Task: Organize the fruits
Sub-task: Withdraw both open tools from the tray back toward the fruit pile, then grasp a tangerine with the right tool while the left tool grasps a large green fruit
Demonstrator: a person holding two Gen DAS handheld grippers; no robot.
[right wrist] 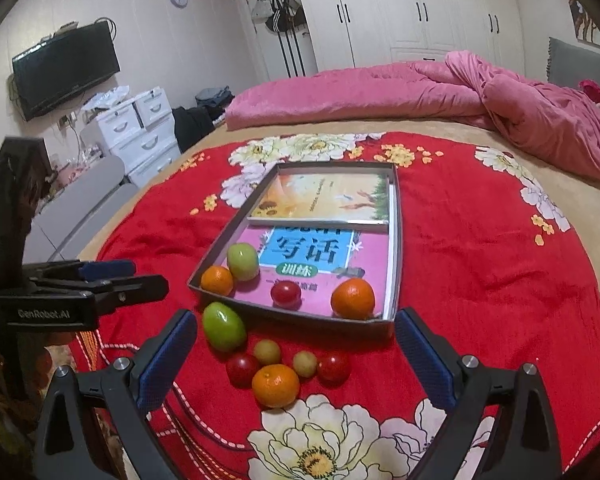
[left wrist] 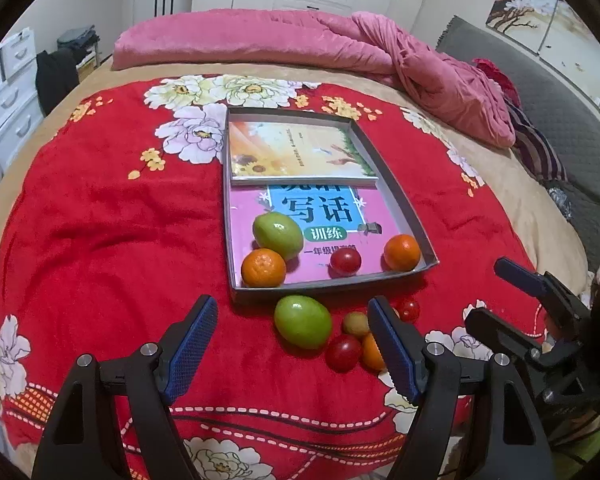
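Observation:
A shallow grey box (left wrist: 396, 184) (right wrist: 396, 240) lined with two books lies on the red floral cloth. Inside it are a green fruit (left wrist: 277, 234) (right wrist: 242, 261), two oranges (left wrist: 263, 267) (left wrist: 401, 252) (right wrist: 352, 298) and a red tomato (left wrist: 345, 260) (right wrist: 285, 293). In front of the box lie a big green fruit (left wrist: 302, 321) (right wrist: 223, 326), an orange (right wrist: 276, 385), red tomatoes (left wrist: 343, 352) (right wrist: 242, 369) and small yellow-green fruits (right wrist: 267, 351). My left gripper (left wrist: 292, 354) is open, nothing between its fingers. My right gripper (right wrist: 296, 360) is open too, hovering before the loose fruit.
A red floral cloth (left wrist: 100, 220) covers the bed. A pink quilt (left wrist: 300, 40) lies bunched at the far side. White drawers (right wrist: 140, 128) and a wall television (right wrist: 66, 68) stand beyond the bed's left edge. The other gripper (left wrist: 540, 320) shows at the right.

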